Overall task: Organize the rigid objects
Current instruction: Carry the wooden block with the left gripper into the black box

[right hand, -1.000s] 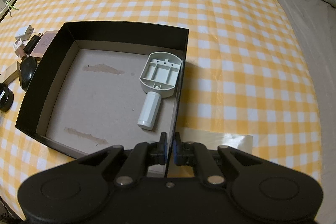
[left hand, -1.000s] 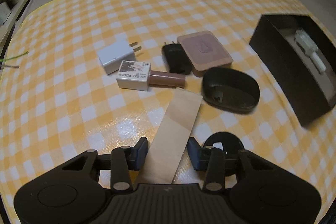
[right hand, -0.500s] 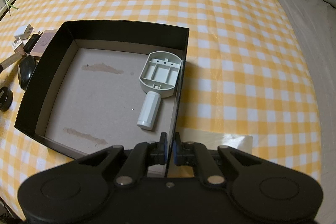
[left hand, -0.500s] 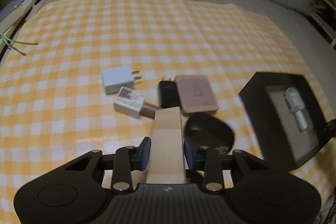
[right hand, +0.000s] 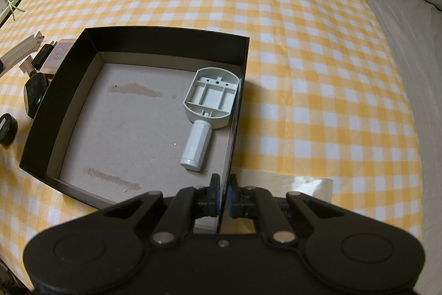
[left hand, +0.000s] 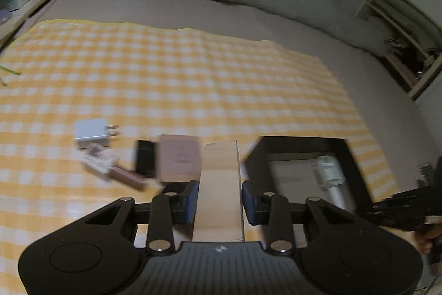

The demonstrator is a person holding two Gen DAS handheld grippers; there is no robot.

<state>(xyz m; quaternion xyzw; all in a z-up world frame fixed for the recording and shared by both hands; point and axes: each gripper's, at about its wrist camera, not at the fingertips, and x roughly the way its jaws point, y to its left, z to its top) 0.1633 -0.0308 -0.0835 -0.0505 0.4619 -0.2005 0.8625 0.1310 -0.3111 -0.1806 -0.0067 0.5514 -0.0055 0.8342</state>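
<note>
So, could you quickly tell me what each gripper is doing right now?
Left gripper: closed on the wooden block.
Right gripper: closed on the black box wall.

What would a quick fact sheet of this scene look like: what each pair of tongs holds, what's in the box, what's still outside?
left tongs: clamped on a pale wooden block, lifted off the cloth
right tongs: pinching the near wall of the black box
in the box: one white plastic handled part
outside the box: white charger, black charger, pink case, nail polish bottle
surface: yellow checked cloth
</note>
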